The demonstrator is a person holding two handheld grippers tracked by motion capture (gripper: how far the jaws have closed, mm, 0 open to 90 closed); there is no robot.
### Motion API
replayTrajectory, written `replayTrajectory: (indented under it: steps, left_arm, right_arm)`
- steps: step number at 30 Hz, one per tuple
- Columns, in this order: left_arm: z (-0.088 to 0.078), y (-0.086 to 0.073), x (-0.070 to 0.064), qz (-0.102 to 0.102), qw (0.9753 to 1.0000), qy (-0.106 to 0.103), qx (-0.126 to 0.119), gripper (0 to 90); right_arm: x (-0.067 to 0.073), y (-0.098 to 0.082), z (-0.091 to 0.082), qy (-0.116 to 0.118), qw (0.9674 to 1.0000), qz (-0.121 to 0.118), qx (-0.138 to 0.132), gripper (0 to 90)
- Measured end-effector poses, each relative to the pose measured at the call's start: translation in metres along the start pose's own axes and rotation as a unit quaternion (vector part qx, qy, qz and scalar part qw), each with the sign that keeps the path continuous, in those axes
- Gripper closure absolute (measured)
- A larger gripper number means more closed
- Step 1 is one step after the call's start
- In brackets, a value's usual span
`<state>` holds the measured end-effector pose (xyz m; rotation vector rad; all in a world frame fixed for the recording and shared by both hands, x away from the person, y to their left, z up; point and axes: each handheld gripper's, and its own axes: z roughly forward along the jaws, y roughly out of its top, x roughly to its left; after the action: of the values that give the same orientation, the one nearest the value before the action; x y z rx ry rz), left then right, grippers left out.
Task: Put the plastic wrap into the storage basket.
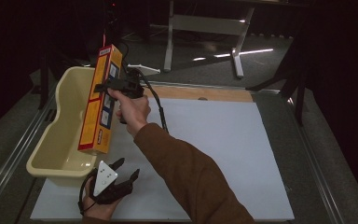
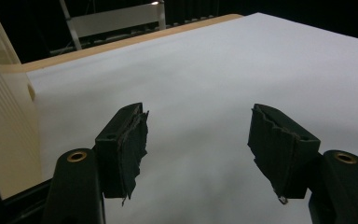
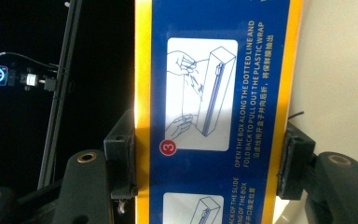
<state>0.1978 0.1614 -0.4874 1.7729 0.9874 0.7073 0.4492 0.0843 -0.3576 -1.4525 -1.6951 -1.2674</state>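
High view showed the right gripper (image 1: 103,87) clamped on a long yellow plastic-wrap box (image 1: 100,100), held upright over the cream tub (image 1: 58,140), whose inside looked empty as far as the dim light let me judge, while the left gripper (image 1: 127,170) rested by the tub's near corner. Left gripper view had its jaws spread wide with nothing between them above the white sheet (image 2: 223,79). Right gripper view had the pads (image 3: 121,161) pressing the box's (image 3: 214,93) narrow edges; gripped mid-length, the tall box could pivot or catch the rim when lowered.
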Motion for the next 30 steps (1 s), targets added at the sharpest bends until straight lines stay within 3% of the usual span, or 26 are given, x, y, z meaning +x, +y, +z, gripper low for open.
replayTrajectory:
  steps: [12,19,24,30]
  left_arm:
    - [0.001,0.0,0.0,0.002,1.0,-0.005,-0.003,36.5]
    - [0.0,0.0,-0.001,0.002,1.0,-0.005,-0.007,36.5]
    - [-0.001,0.0,-0.002,0.004,1.0,-0.005,-0.006,36.5]
    - [0.0,0.001,-0.002,0.005,1.0,-0.006,-0.006,36.6]
  right_arm:
    - [0.003,-0.014,0.025,0.004,1.0,-0.002,0.007,38.8]
    - [0.003,-0.024,0.035,0.007,0.9999,-0.004,-0.009,38.8]
    - [0.002,-0.028,0.04,-0.005,0.9998,-0.006,-0.021,38.8]
    - [-0.004,-0.035,0.046,-0.009,0.9999,0.006,-0.006,38.7]
